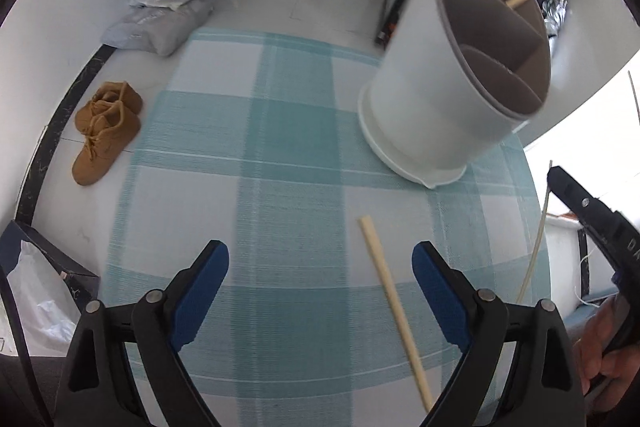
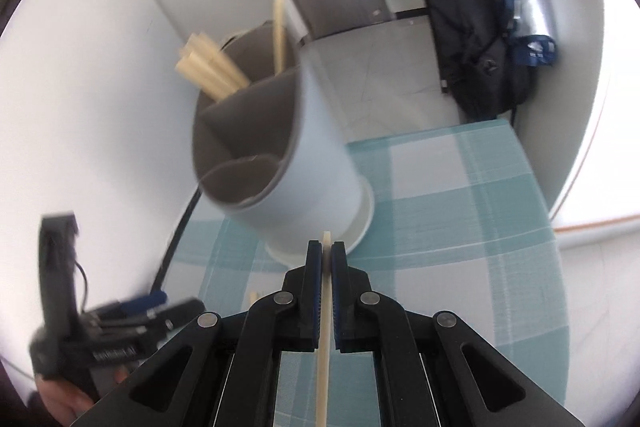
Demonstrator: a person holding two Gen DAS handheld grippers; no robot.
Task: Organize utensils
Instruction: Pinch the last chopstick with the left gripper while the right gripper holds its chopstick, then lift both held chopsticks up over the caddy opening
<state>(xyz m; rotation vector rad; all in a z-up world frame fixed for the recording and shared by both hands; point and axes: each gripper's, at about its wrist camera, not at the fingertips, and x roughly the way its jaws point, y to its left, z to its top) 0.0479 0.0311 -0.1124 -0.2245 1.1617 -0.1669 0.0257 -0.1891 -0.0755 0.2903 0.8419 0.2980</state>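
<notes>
**Chopstick clamped in right gripper, another loose on the cloth**

Chopstick, pale wood (image 2: 325,327), runs straight up between the pads of the right gripper (image 2: 326,251), whose jaws are pressed tight against it; its tip pokes out just past the fingertips at twelve o'clock. In the left wrist view, the left gripper (image 1: 320,263) stands wide with nothing between its blue pads (image 1: 202,291). A second pale wooden chopstick (image 1: 394,307) lies flat on the teal-and-white checked tablecloth (image 1: 288,131), slanting from five o'clock toward twelve, nearer the right-hand pad but apart from it. Farther out, at about one o'clock, a white cylindrical utensil holder with grey inner dividers (image 1: 452,99) sits on the cloth. One of its far compartments holds a bundle of chopsticks (image 2: 212,67); another stick leans alone in a neighbouring compartment. Beyond the table, at ten o'clock, a pair of tan boots (image 1: 106,131) rests on the floor.
</notes>
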